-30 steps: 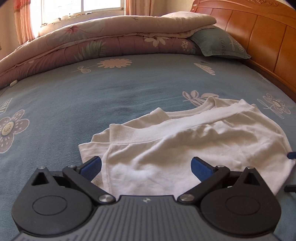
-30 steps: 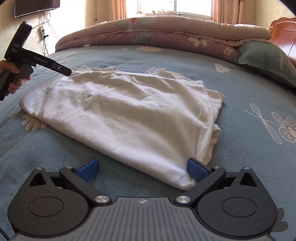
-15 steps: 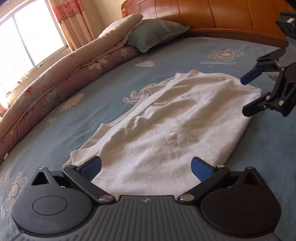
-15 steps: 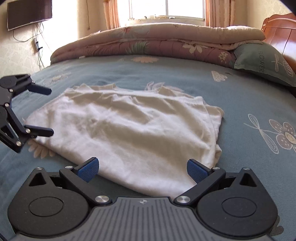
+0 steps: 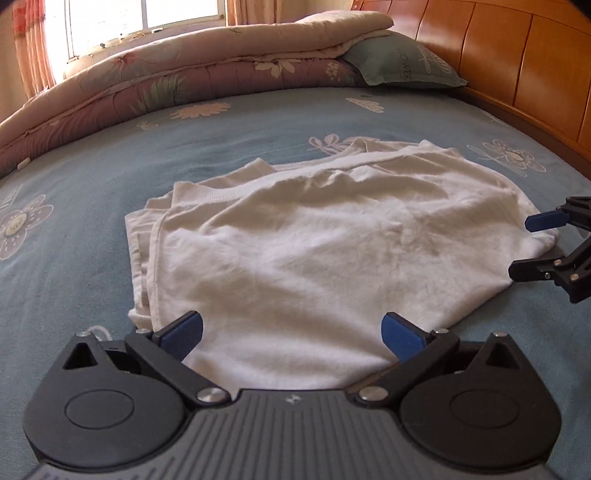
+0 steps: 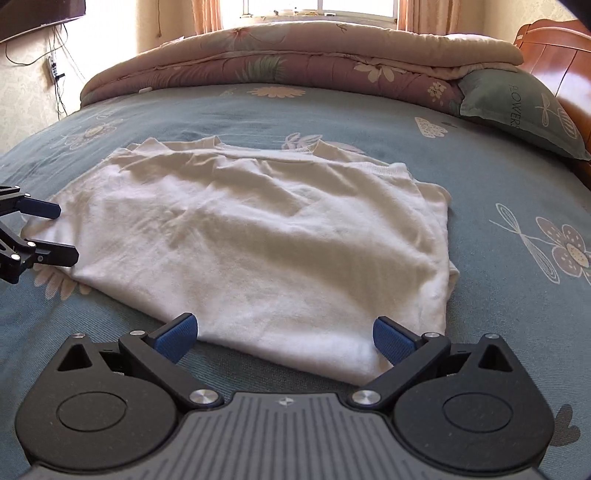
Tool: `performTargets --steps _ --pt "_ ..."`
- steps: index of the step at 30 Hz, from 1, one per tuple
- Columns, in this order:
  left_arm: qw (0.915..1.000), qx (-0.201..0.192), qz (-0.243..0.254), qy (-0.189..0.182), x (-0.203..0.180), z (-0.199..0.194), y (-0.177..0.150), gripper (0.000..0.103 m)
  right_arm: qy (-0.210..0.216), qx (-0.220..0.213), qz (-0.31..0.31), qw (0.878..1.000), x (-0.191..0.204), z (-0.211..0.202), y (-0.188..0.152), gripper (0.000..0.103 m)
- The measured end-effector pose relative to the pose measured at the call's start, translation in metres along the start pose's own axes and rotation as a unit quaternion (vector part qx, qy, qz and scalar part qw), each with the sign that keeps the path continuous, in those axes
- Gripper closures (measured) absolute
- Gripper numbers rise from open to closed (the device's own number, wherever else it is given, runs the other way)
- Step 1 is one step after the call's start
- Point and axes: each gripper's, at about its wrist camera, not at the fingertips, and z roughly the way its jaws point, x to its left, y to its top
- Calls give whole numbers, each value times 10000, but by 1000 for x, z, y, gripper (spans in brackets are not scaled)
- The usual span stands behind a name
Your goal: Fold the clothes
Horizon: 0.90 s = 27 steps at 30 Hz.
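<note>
The left gripper [image 5: 291, 334] sits low at the near edge of the shirt [image 5: 332, 240], fingers spread wide with blue pads [image 5: 183, 332] on either side of the hem. It grips nothing. The right gripper [image 6: 286, 334] takes the same pose at its own near corner of the shirt, jaws released, white cloth lying between the pads but not clamped.

Each gripper appears in the other's view. In the left wrist view the right gripper [image 5: 524, 243] enters from the right edge, jaws apart, level with the shirt's right corner. In the right wrist view the left gripper [image 6: 55, 232] enters from the left edge, jaws apart, straddling the shirt's left corner; contact cannot be confirmed.

The shirt lies folded and flat on the blue bedsheet [image 6: 498, 192], roughly centred. A rolled quilt [image 6: 314, 51] and a pillow [image 6: 517, 107] lie at the far side; the headboard [image 5: 517, 66] stands to the right.

Change from half a second ago: the left wrist view has swung from facing the headboard to facing the window [image 5: 147, 18] and quilt. The right gripper has moved in closer to the shirt edge. Both jaw openings are unchanged.
</note>
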Motion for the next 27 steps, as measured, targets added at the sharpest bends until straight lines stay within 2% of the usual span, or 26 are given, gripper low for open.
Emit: performTargets --steps 3,7,15,18,20,22,24,27 --pt "9996 1 -243 -161 -1 2 4 1 131 -58 34 9999 9 3 9 0" --pt "9976 319 -590 -150 9 8 -16 1 199 248 106 9994 15 17 0 0" --pt "9986 233 -451 -140 11 -25 -29 1 -10 105 -122 9999 11 8 -18 0" --pt "10000 26 63 -2 -5 -36 -25 1 -165 269 -389 9987 19 5 -15 0" --pt "9972 -93 706 231 -20 -39 -24 1 -183 371 -515 9978 22 -1 -13 0" --pt "9876 -128 1447 594 -37 -36 -25 1 -307 339 -928 9946 26 -8 -14 0" --pt "9740 -159 2090 860 -48 -31 -28 1 -514 290 -1388 9886 29 -16 -16 0" --pt "9459 -118 2994 1246 -63 -22 -36 1 -889 266 -2038 9746 31 -22 -20 0"
